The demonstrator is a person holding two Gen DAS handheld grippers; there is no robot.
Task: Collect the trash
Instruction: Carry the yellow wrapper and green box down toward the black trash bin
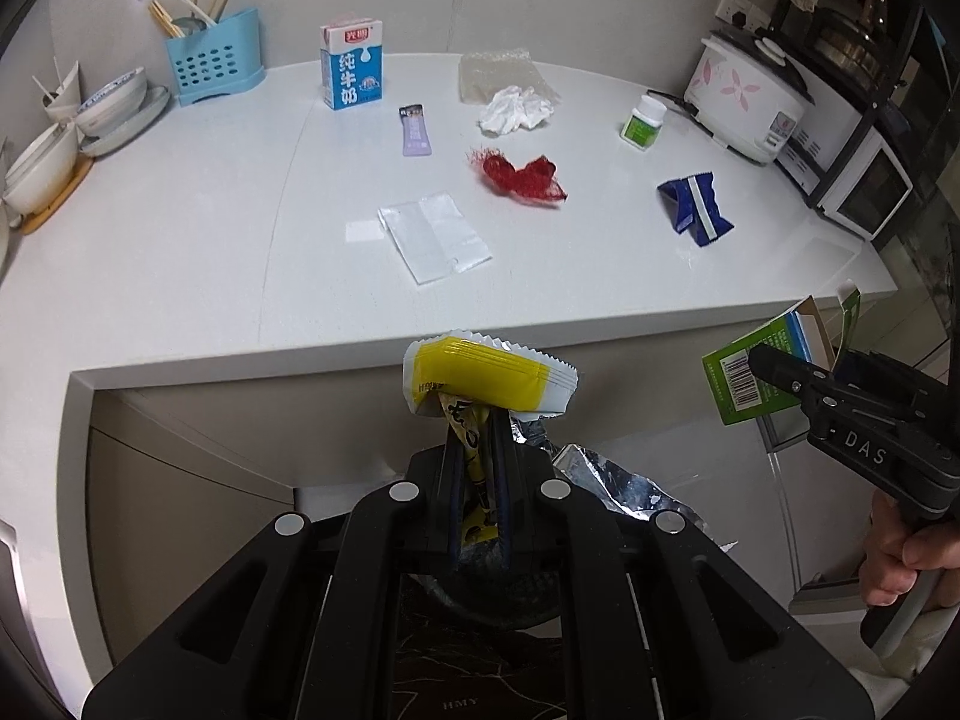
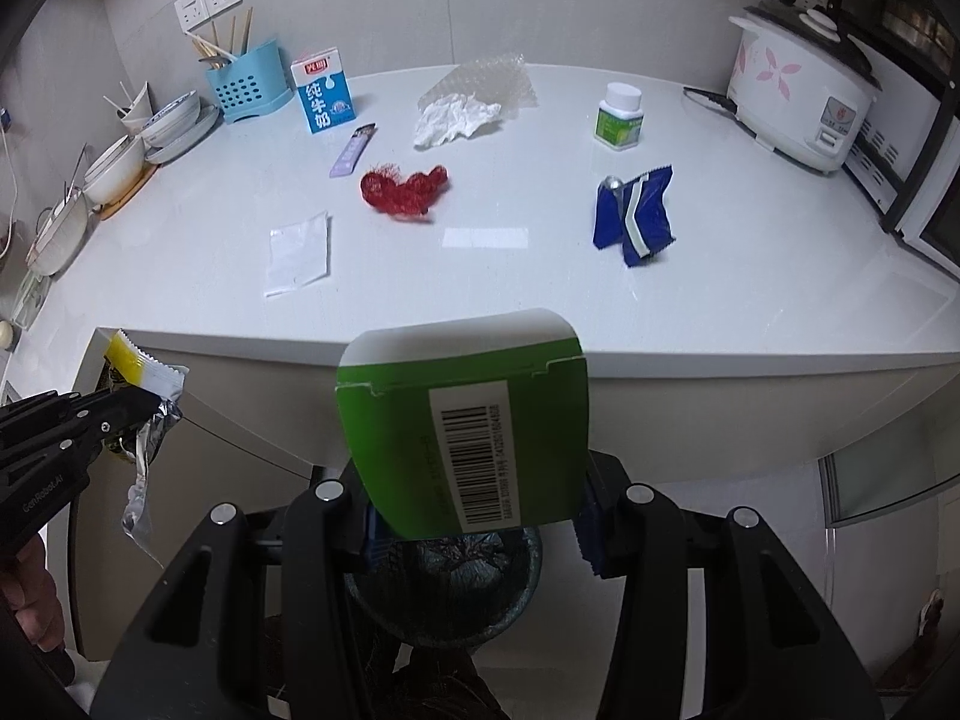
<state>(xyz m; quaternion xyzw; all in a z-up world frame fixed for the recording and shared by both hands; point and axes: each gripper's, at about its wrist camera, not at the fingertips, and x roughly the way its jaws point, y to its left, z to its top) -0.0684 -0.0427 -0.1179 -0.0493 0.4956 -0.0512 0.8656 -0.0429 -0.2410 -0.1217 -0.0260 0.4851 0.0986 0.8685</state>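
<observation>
Left tool [image 1: 477, 456]: jaws nearly together, clamped on a yellow-and-white snack wrapper [image 1: 486, 381] with crumpled foil trailing below it. It is held off the desk edge, in front of the cabinet.

Right tool [image 2: 477, 516]: jaws partway apart, gripping a green carton [image 2: 465, 420], barcode face toward the camera, top flap open. Directly beneath it sits a dark round bin [image 2: 447, 594] on the floor; the left wrist view also shows the bin rim below the wrapper.

White desk [image 1: 180, 252] carries the remaining items, all apart from each other unless noted:
- blue milk carton [image 1: 353, 66], upright, near the back wall
- purple sachet [image 1: 415, 131]
- crumpled white tissue [image 1: 515, 110], touching a clear bubble-wrap piece [image 1: 498, 69] behind it
- red mesh net [image 1: 519, 174], mid-desk
- flat white packet [image 1: 435, 237], nearest the front edge
- blue wrapper [image 1: 693, 204], right side
- small green-label bottle [image 1: 643, 123], upright, near a rice cooker [image 1: 750, 96]
</observation>
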